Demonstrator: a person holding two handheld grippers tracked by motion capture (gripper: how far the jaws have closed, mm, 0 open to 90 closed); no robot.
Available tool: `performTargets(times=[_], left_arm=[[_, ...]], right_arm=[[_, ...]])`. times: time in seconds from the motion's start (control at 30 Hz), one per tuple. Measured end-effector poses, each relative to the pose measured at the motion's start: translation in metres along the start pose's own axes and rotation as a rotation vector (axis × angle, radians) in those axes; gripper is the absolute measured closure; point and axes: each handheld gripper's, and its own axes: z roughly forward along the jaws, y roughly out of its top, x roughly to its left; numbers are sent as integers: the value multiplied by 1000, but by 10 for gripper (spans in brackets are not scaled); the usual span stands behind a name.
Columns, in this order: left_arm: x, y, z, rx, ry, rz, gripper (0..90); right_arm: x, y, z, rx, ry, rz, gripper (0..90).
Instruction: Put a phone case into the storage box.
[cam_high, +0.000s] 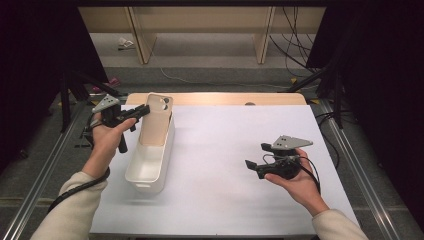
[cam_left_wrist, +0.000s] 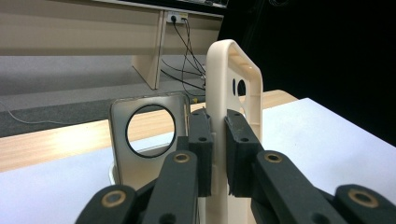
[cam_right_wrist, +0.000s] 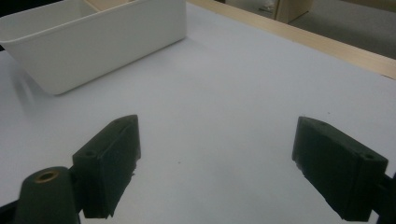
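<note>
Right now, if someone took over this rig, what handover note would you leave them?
Left gripper: shut on the edge of a beige phone case, held upright over the far end of the white bin.
Right gripper: open, nothing between its jaws, held above the white table to the right of the bin.
A second phone case stands in the bin.
Done: one case in the bin.
Left: probably lower and release the held case.
</note>
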Motion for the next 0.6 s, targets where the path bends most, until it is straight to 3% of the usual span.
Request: performTargets(times=[0.6], left_arm=[[5, -5, 6, 11, 9, -7, 822]], right_arm=[[-5, -5, -7, -2, -15, 14, 161]])
